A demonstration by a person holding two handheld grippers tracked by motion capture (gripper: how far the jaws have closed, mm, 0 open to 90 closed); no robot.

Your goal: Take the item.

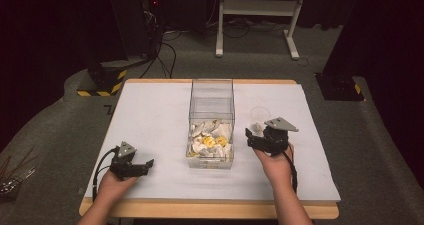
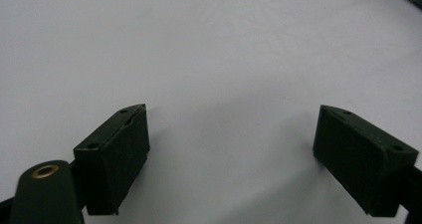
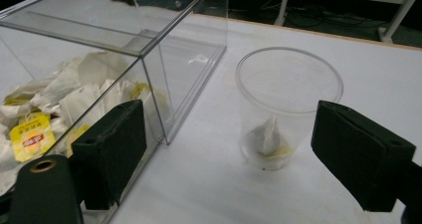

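A clear plastic box (image 1: pixel 211 120) stands mid-table, its near compartment holding several tea bags (image 1: pixel 210 140) with yellow tags (image 3: pixel 32 138). To the right of the box (image 3: pixel 149 45) stands a clear plastic cup (image 3: pixel 288 107) with one tea bag (image 3: pixel 268 139) lying in its bottom; the cup (image 1: pixel 259 117) is upright. My right gripper (image 1: pixel 252 135) is open just in front of the cup, jaws wide apart with nothing between them (image 3: pixel 221 149). My left gripper (image 1: pixel 145 165) rests low at the near left, open over bare white tabletop (image 2: pixel 231 149).
The white sheet (image 1: pixel 150 115) covers the wooden table, with bare room left of the box and behind the cup. Beyond the table are a white stand's legs (image 1: pixel 255 20), cables, and yellow-black striped bases (image 1: pixel 102 80) on the floor.
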